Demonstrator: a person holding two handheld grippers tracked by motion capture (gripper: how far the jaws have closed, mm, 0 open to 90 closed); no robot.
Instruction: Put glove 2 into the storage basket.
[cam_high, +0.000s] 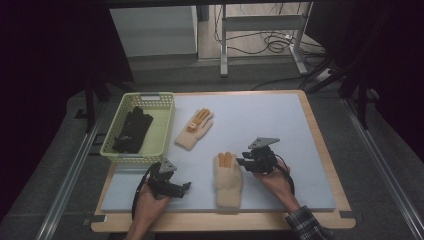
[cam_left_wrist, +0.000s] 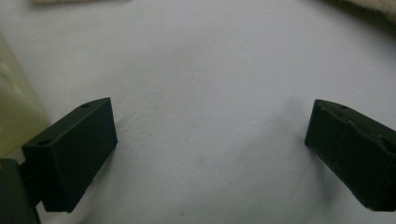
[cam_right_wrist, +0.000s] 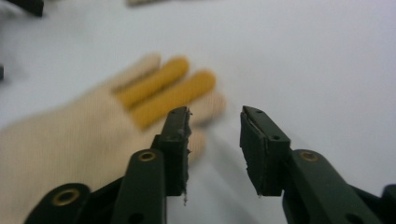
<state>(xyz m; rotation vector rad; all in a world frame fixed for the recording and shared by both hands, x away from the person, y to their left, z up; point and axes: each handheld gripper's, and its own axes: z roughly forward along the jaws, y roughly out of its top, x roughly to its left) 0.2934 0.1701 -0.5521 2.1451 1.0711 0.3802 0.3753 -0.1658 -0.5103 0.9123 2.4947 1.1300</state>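
Right claw (cam_right_wrist: 215, 149) is hanging partly open, gripping nothing, with the near glove (cam_right_wrist: 93, 135) lying just beside its left jaw. Open mat (cam_right_wrist: 317, 56) is stretching ahead; glove's cuff is getting cut off.

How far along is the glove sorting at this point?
Done: black gloves already lie in the yellow basket. In hand: the right tongs, open and empty, sit beside the near cream glove with orange fingers. Left: that glove and the far cream glove are both on the mat. The left tongs are open.
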